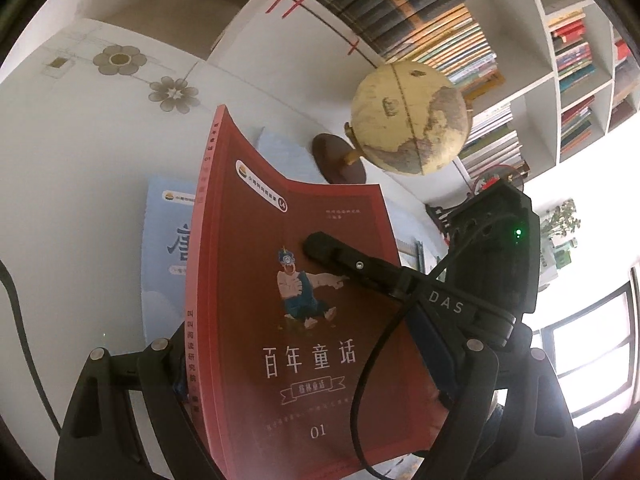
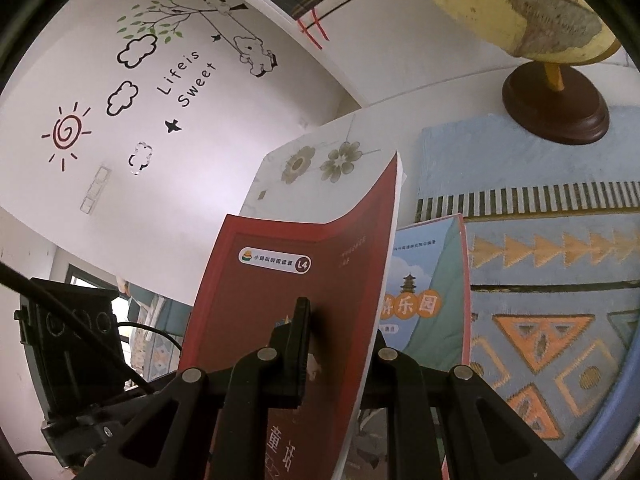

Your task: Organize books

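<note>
The right gripper (image 2: 316,344) is clenched on the red book (image 2: 288,300), one finger lying flat on the front cover and the other hidden behind the pages. The left gripper (image 1: 304,360) straddles the same red book (image 1: 296,320) near its spine; its fingers stand wide, and whether the pads press on the book cannot be told, since the cover hides them. The book is held upright and off the surface, with its top corner curling away from the spine. Behind it, a light blue book (image 1: 168,232) and a second picture book (image 2: 428,292) lie on the patterned mat (image 2: 560,280), near the globe (image 1: 408,120) and its brown base (image 2: 556,108). The shelves (image 1: 532,100) of books stand well beyond. To do this step well, keep the right grip firm and near the middle of the cover, so the soft cover does not sag. Carry the book with the spine vertical. Steer it clear of the globe. Square its edges with the other books before letting go.
</note>
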